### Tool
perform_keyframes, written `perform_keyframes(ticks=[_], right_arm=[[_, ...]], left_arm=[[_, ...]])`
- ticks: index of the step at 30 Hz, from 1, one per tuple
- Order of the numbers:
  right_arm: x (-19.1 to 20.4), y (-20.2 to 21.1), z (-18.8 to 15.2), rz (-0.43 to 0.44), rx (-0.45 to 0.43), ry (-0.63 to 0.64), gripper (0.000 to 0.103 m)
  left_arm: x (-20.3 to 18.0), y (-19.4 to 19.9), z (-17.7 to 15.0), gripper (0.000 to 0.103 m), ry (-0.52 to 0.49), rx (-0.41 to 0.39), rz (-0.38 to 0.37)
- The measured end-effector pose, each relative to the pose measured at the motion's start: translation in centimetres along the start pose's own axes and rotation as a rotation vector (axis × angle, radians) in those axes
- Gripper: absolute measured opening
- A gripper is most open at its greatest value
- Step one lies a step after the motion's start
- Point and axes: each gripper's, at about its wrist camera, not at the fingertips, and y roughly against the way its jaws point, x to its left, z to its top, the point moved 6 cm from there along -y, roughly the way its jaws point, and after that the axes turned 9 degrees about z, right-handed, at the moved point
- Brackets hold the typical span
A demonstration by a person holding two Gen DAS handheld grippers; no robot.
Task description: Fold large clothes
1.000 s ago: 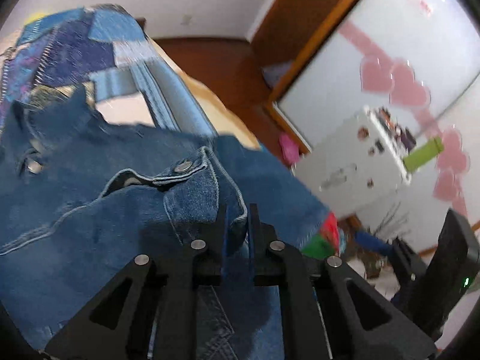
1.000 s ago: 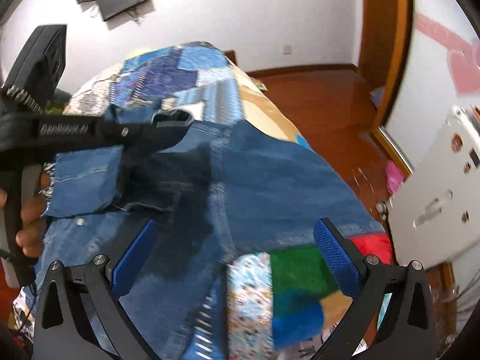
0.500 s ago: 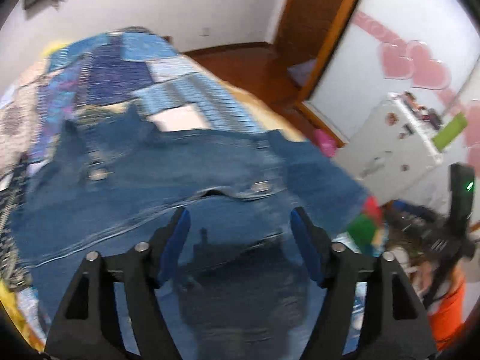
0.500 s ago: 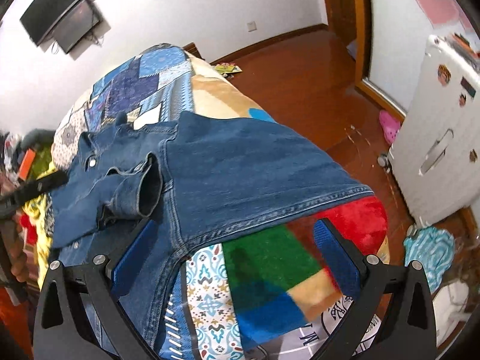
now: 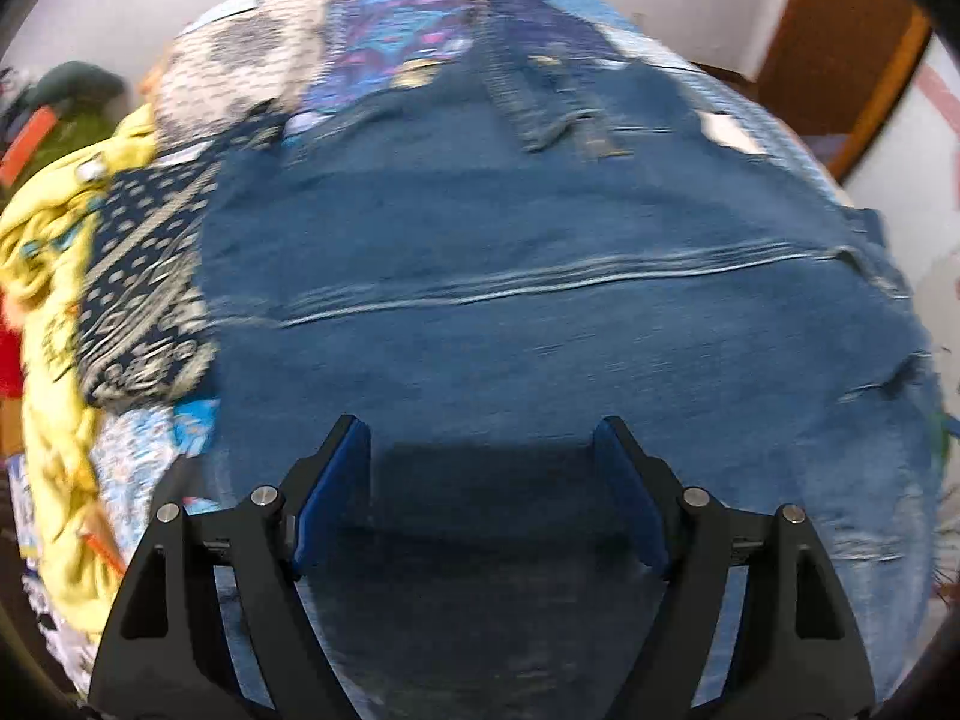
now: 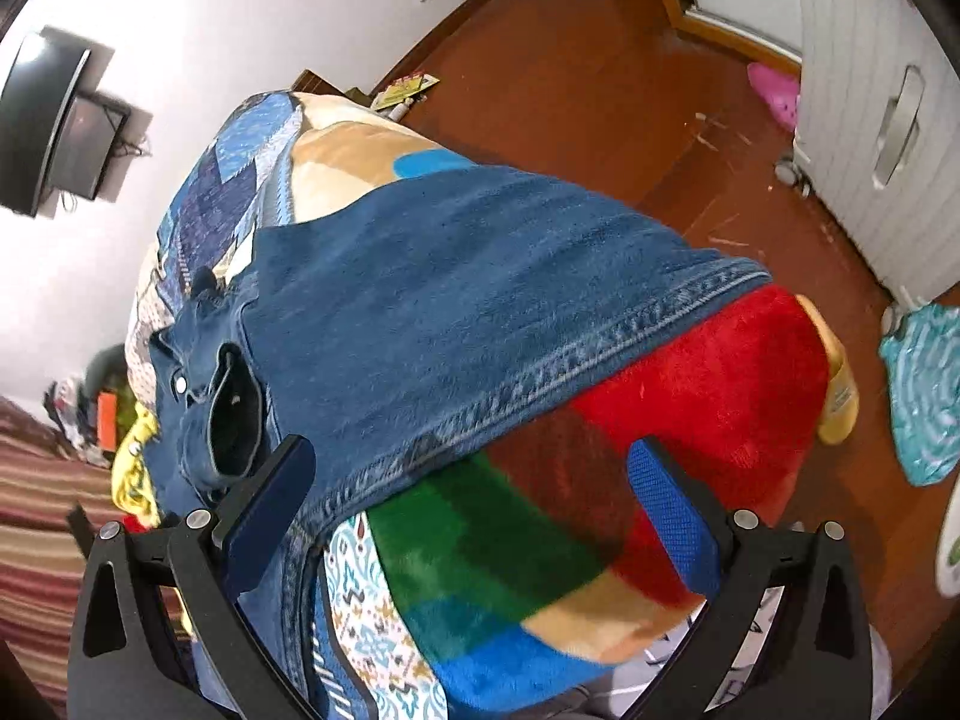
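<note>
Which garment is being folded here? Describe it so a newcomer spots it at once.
Find the bed with the patchwork blanket. Spread across it lies the denim jacket: plain dark blue with pale stitched hems, unlike the multicoloured blocks beneath it and the yellow cloth beside it.

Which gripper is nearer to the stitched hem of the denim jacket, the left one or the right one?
Right. The right gripper hangs with open jaws just over the stitched hem at the denim jacket edge. The left gripper hovers over the jacket's middle panel.

blue denim jacket (image 5: 540, 312) lies spread flat over the patchwork bed, cuff open.
</note>
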Motion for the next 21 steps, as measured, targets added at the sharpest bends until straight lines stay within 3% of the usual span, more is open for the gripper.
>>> perform_keyframes(ticks=[8,12,14,16,21], right_arm=[[-0.8,-2.3,2.6,0.051,-0.025,-0.063,0.102],[-1.3,-3.0,3.5,-0.007,-0.061,-0.077,0.080],[-1.8,-3.0,3.9,-0.044,-0.091,-0.088,0.061],[-2.3,-2.7,4.1,-0.100,-0.120,-0.094,0.030],[-1.1,-0.9,4.2,-0.131,-0.181,-0.041,0.013]], left_arm=[[1.8,-0.9,-1.8,0.090,0.054,-0.011,-0.026],[1.5,-0.8,-1.9,0.091,0.062,-0.026,-0.019],[1.5,-0.8,-1.9,0.092,0.068,-0.026,-0.025],[1.7,-0.7,-2.1,0.092,0.071,-0.023,-0.035],[2.2,-0.2,-2.7,0.092,0.070,-0.022,-0.027]])
